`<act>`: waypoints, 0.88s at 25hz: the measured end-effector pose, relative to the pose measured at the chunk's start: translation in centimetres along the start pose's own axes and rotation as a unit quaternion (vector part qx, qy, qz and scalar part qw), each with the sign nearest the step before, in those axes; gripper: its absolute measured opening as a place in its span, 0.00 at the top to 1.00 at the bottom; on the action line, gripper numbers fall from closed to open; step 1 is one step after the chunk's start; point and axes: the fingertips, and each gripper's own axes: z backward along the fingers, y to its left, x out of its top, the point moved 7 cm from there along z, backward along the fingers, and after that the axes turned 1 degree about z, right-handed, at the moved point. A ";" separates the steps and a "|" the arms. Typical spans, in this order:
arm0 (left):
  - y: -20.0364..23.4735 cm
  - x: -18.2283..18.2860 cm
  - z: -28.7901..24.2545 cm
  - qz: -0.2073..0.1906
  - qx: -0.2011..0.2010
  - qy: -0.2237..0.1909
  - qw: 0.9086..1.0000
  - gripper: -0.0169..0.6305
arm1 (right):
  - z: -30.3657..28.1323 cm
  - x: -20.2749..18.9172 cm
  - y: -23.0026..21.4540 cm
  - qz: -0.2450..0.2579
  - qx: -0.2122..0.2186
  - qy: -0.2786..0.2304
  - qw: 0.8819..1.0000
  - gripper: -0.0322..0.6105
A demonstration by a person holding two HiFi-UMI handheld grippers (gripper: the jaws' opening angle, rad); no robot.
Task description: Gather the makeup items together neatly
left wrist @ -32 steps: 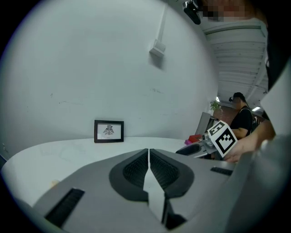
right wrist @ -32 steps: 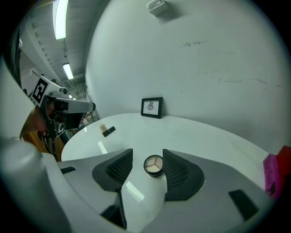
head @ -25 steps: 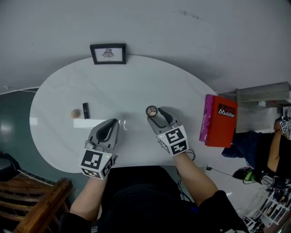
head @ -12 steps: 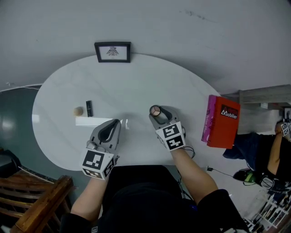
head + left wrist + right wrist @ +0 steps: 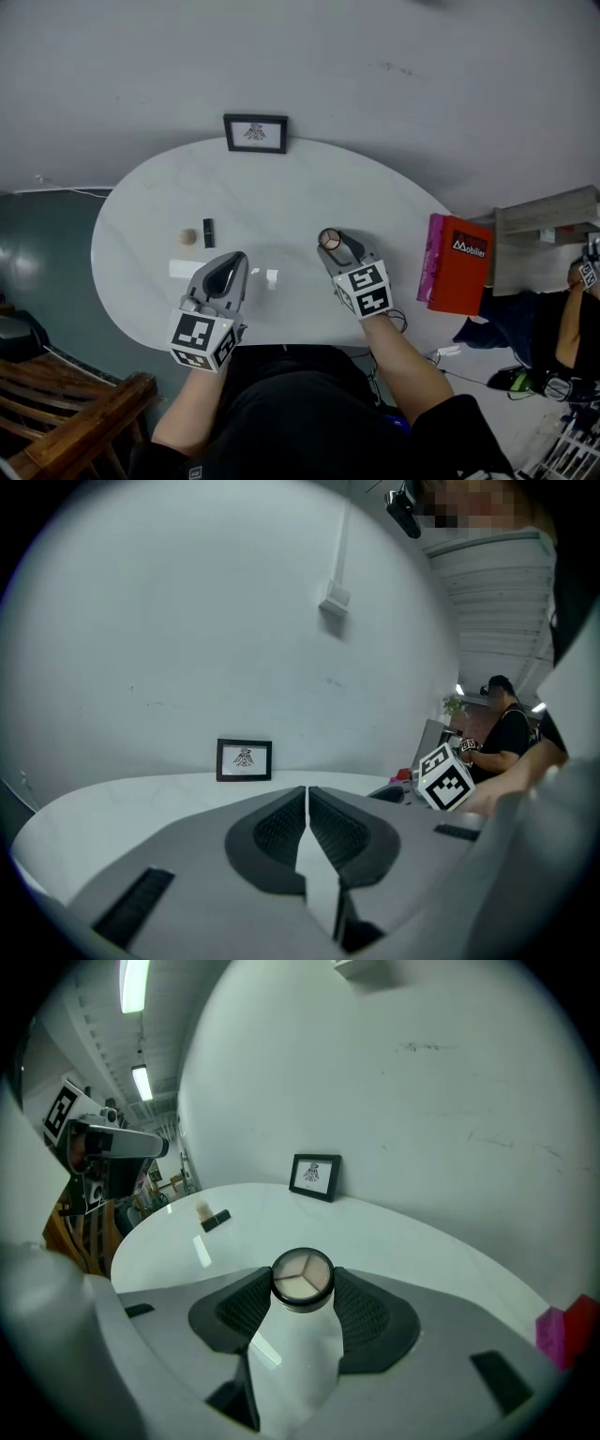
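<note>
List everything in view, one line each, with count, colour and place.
table: one, white, centre
picture frame: one, black, table's far edge
tube: one, black, table's left part
round item: one, beige, beside the tube
compact: one, black-rimmed, beige powders, in the right tool
box: one, red and pink, by table's right edge
chair: one, brown, lower left
left tool: one, grey, shut, empty
right tool: one, grey, shut on the compact
</note>
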 end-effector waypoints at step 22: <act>14.3 0.5 10.1 -0.009 -0.016 -0.039 0.999 0.94 | -4.6 10.6 14.7 0.006 -0.016 -0.030 0.999 0.63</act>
